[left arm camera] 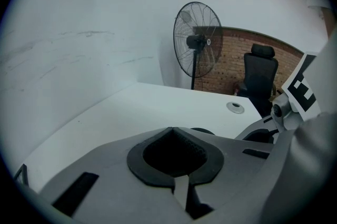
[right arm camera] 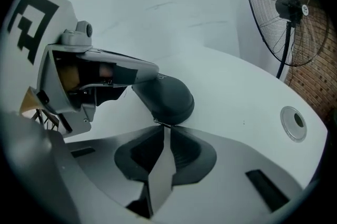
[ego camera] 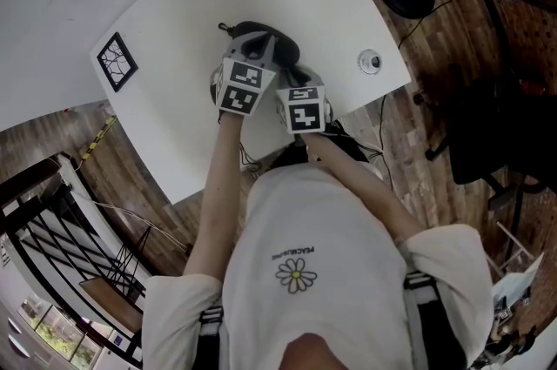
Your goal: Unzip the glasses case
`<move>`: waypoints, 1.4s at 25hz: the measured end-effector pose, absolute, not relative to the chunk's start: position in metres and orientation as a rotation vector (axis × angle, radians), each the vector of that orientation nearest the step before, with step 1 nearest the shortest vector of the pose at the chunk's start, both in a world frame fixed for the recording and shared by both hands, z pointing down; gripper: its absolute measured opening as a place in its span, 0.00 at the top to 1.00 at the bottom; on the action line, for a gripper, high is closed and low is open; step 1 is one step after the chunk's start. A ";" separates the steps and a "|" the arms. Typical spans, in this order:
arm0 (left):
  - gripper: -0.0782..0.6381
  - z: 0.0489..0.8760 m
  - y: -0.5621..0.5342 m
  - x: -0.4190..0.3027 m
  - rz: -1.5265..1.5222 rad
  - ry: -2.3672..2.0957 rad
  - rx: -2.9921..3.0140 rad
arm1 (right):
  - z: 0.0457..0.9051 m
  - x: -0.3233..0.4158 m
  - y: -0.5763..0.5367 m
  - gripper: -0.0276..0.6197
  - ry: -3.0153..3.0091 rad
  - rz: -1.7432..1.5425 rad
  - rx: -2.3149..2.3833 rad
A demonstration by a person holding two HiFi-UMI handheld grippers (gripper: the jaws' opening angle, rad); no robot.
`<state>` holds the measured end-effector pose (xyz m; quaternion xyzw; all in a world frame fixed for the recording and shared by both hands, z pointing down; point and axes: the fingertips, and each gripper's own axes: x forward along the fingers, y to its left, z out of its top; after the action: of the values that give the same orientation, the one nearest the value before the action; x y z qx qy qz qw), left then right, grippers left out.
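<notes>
A dark grey glasses case [ego camera: 283,50] lies on the white table [ego camera: 200,3], just ahead of both grippers. In the right gripper view the case [right arm camera: 168,97] sits right beyond my right gripper [right arm camera: 164,127]. Its jaws are nearly together, and their tips pinch the small metal zipper pull [right arm camera: 159,122] at the case's near edge. My left gripper [left arm camera: 174,130] is shut. Its fingers [right arm camera: 131,67] rest on the case's left end and hold it down. Only a dark sliver of the case [left arm camera: 202,131] shows past the left jaws. Whether they pinch any of it is hidden.
A square marker tile [ego camera: 116,61] lies at the table's left corner. A round cable grommet [ego camera: 370,62] sits near the right edge. Past the table stand a floor fan [left arm camera: 197,41] and a black office chair [left arm camera: 260,78]. The person's body is at the near table edge.
</notes>
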<state>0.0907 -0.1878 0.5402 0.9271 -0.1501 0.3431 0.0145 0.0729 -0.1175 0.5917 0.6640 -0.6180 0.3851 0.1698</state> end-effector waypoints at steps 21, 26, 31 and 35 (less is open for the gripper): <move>0.87 0.540 -0.181 0.085 1.043 -0.524 2.908 | 0.592 0.064 -0.112 0.95 -1.852 1.127 1.776; 0.87 0.542 -0.177 0.085 1.048 -0.532 2.917 | 0.593 0.081 -0.101 0.95 -1.805 1.096 1.775; 0.87 0.543 -0.176 0.083 0.998 -0.503 2.904 | 0.592 0.109 -0.099 0.95 -1.761 1.109 1.824; 0.87 0.542 -0.174 0.083 0.994 -0.503 2.894 | 0.595 0.118 -0.106 0.95 -1.825 0.998 1.681</move>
<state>0.0831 -0.1741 0.5420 0.9331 -0.1622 0.3203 0.0202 0.1175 -0.1061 0.5946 0.6116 -0.6638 0.3632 0.2314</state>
